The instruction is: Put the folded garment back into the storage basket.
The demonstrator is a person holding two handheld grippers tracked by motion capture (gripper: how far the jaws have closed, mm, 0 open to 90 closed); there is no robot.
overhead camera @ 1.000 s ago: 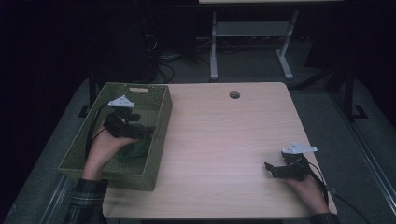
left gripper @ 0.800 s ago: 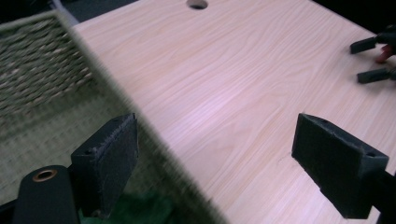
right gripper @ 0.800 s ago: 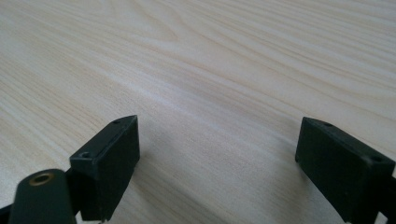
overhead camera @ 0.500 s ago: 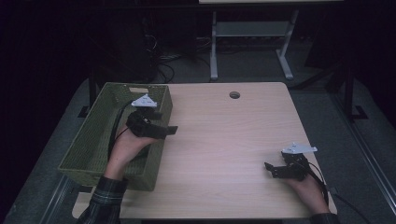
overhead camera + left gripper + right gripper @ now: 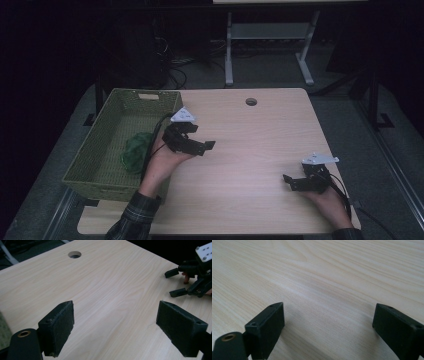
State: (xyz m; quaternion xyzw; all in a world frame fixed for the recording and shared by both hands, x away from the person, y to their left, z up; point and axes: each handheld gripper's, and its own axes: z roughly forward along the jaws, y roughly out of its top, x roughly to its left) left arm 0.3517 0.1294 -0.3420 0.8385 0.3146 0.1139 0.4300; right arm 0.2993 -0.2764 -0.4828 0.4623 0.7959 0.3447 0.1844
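The green cloth (image 5: 136, 151) lies crumpled in the lower right part of the green woven basket (image 5: 95, 150), which sits at the left of the high view along the left edge of the wooden table (image 5: 260, 150); it rests on the basket floor against the near right wall, probably because that is the spot easiest to reach from the table side. As a loose bunch it has no clear heading; its longer spread runs roughly from the upper right to the lower left of the frame, along the basket wall, though the dim light blurs its outline.

The left gripper (image 5: 202, 146) hangs just right of the basket's rim, over bare tabletop, with its jaws pointing toward the right of the high view; in the left gripper view its jaws stand wide apart with nothing between them, only wood grain and the round cable hole (image 5: 74, 254) at the upper left. This reads as an empty tool carried clear of the basket.

The right gripper (image 5: 290, 181) sits low at the lower right of the high view, the hand resting near the table's front edge, likely parked while the other hand works; its jaws point toward the left of the frame and are spread wide, holding nothing, with plain wood between them in the right gripper view.
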